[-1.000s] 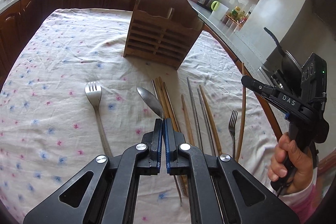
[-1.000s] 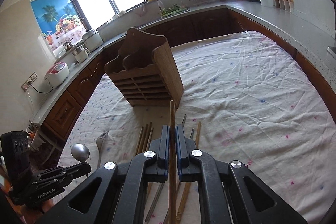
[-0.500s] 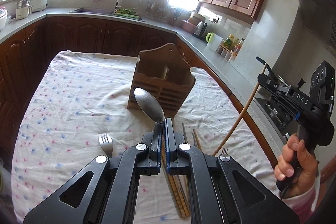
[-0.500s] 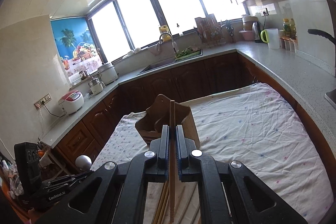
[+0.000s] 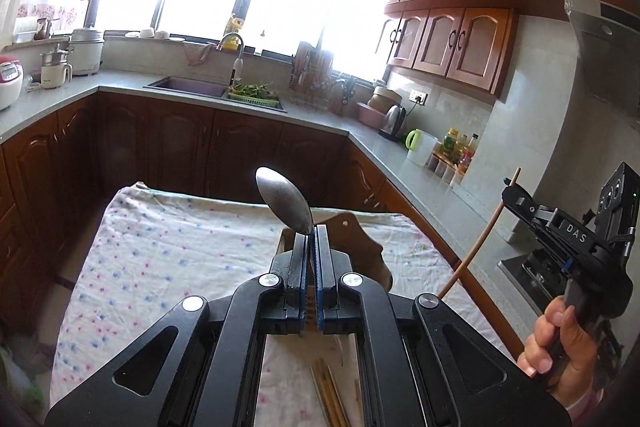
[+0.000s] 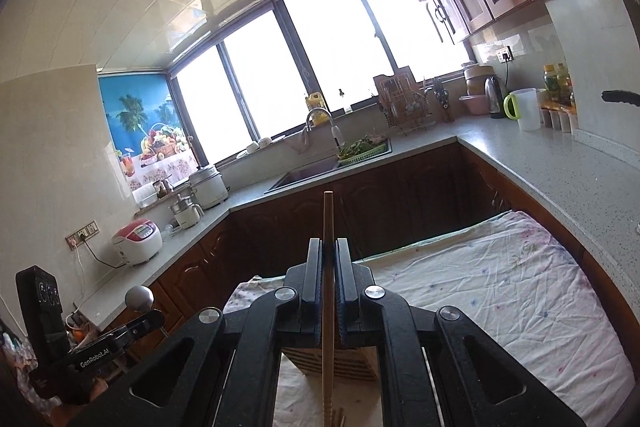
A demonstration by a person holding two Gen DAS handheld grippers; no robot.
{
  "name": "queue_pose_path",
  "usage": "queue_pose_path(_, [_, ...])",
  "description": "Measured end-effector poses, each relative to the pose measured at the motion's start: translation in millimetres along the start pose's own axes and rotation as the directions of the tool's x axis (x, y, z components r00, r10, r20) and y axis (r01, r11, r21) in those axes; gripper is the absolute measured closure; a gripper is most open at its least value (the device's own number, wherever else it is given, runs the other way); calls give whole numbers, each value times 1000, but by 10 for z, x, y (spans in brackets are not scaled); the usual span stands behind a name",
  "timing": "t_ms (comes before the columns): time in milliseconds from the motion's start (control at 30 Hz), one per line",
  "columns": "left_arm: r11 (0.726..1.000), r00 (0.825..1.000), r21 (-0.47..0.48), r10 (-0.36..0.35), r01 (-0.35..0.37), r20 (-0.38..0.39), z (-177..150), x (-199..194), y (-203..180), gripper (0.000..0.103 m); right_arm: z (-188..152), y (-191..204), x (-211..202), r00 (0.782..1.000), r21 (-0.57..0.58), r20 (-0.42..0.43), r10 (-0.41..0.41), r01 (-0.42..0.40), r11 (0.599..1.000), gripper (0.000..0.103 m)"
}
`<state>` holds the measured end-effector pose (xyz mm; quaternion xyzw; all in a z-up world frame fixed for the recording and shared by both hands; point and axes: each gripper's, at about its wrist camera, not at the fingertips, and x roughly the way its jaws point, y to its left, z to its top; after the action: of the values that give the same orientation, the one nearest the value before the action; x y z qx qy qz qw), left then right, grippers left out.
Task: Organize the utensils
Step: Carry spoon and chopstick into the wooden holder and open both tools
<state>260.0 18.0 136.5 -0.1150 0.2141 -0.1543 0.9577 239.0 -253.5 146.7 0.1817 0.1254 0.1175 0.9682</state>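
Behind both black claws the slatted wooden holder (image 5: 362, 233) is mostly hidden. The left gripper (image 5: 310, 231) clamps a rounded steel spoon (image 5: 285, 201); the right gripper (image 6: 329, 247) pinches a slim wooden chopstick (image 6: 328, 219) over the flowered cloth (image 5: 160, 239).

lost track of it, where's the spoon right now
The spoon is clamped in the left gripper, bowl up, above the wooden holder in the left wrist view.

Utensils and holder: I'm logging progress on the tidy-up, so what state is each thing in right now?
Left gripper: shut on the spoon.
Spoon: held up, bowl above the jaws.
Right gripper: shut on a wooden chopstick.
Wooden chopstick: lifted, clamped mid-length.
Wooden holder: upright on the cloth.
Loose chopsticks: lying flat on the cloth.
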Motion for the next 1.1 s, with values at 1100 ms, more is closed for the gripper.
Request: queue_pose_path(1100, [987, 987, 95, 135, -127, -91, -406, 1693, 64, 101, -535, -411, 1133, 999, 44, -24, -46, 47, 998, 97])
